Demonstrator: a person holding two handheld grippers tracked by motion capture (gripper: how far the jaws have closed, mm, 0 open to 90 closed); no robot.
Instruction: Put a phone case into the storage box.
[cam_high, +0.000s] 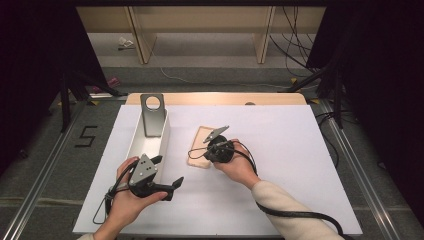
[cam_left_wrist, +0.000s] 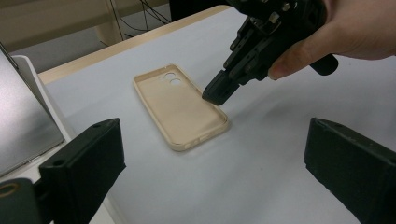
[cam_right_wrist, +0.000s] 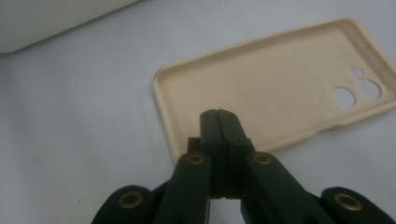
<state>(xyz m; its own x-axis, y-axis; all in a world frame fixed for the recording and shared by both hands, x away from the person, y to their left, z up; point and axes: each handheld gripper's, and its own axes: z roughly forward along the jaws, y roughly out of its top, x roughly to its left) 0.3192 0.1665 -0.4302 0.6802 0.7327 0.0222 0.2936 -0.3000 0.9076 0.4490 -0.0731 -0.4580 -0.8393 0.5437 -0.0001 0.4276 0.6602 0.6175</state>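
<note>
A beige phone case (cam_high: 200, 145) lies hollow side up in the middle of the white table cover, its camera holes at the far end. My right gripper (cam_high: 210, 150) is held over the case's right side by a hand. In the right gripper view its jaws (cam_right_wrist: 218, 116) are pressed together with nothing between them, tips at the case's (cam_right_wrist: 271, 88) long rim; whether they touch it I cannot tell. The left gripper view shows that tip (cam_left_wrist: 217, 93) at the rim of the case (cam_left_wrist: 180, 105). My left gripper (cam_high: 166, 171) stands open near the table's front left, its jaws (cam_left_wrist: 215, 158) wide apart and empty.
A long white bin (cam_high: 137, 142) stands at the left with a grey metal stand (cam_high: 152, 112) in its far end. The bin's wall (cam_right_wrist: 56, 18) is close beyond the case. A cable (cam_high: 295, 215) trails from the right gripper along the sleeve.
</note>
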